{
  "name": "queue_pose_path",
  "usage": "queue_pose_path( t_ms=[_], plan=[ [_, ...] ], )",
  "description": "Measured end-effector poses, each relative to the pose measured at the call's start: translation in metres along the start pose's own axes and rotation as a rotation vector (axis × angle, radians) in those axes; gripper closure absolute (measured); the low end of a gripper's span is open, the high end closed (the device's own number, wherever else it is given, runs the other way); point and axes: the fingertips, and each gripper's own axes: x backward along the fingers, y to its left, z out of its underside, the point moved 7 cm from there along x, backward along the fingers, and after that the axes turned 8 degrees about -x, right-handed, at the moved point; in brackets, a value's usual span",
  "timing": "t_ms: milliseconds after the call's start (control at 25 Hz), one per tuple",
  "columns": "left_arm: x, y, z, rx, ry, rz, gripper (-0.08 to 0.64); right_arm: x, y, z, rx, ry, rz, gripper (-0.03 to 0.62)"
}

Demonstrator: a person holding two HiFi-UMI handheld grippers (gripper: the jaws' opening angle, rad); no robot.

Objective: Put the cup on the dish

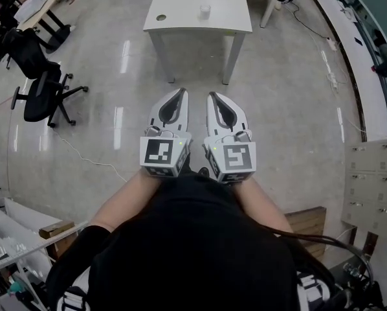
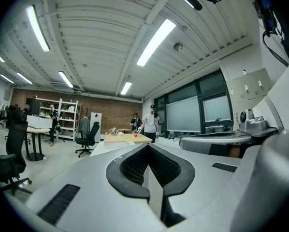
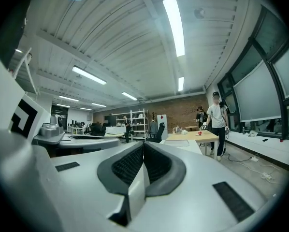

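Observation:
In the head view a small pale cup (image 1: 205, 10) stands on a white table (image 1: 226, 18) a few steps ahead. Near that table's left edge lies a small dark round thing (image 1: 161, 17); I cannot tell whether it is the dish. My left gripper (image 1: 179, 93) and right gripper (image 1: 213, 96) are held side by side in front of the body, above the floor and well short of the table. Both point forward and both are shut on nothing. The left gripper (image 2: 148, 146) and the right gripper (image 3: 143, 144) show their jaws pressed together in their own views.
Black office chairs (image 1: 41, 96) stand at the left, with a cable (image 1: 83, 155) on the floor. Grey cabinets (image 1: 375, 180) line the right side and a white rack (image 1: 19, 238) sits at lower left. People (image 3: 217, 117) stand by a wooden table (image 3: 198, 136) far ahead.

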Motion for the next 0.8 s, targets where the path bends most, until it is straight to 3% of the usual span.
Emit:
queue_pose_path(
  t_ms=[400, 640, 800],
  plan=[
    [-0.057, 0.006, 0.021, 0.044, 0.021, 0.07, 0.554, -0.032, -0.038, 0.012, -0.016, 0.045, 0.094, 0.58],
    [-0.106, 0.036, 0.026, 0.019, 0.037, 0.067, 0.554, -0.091, -0.057, 0.028, -0.028, 0.101, 0.11, 0.578],
    [-0.151, 0.065, 0.044, 0.054, 0.068, 0.097, 0.554, -0.146, -0.067, 0.037, -0.034, 0.143, 0.109, 0.578]
  ],
)
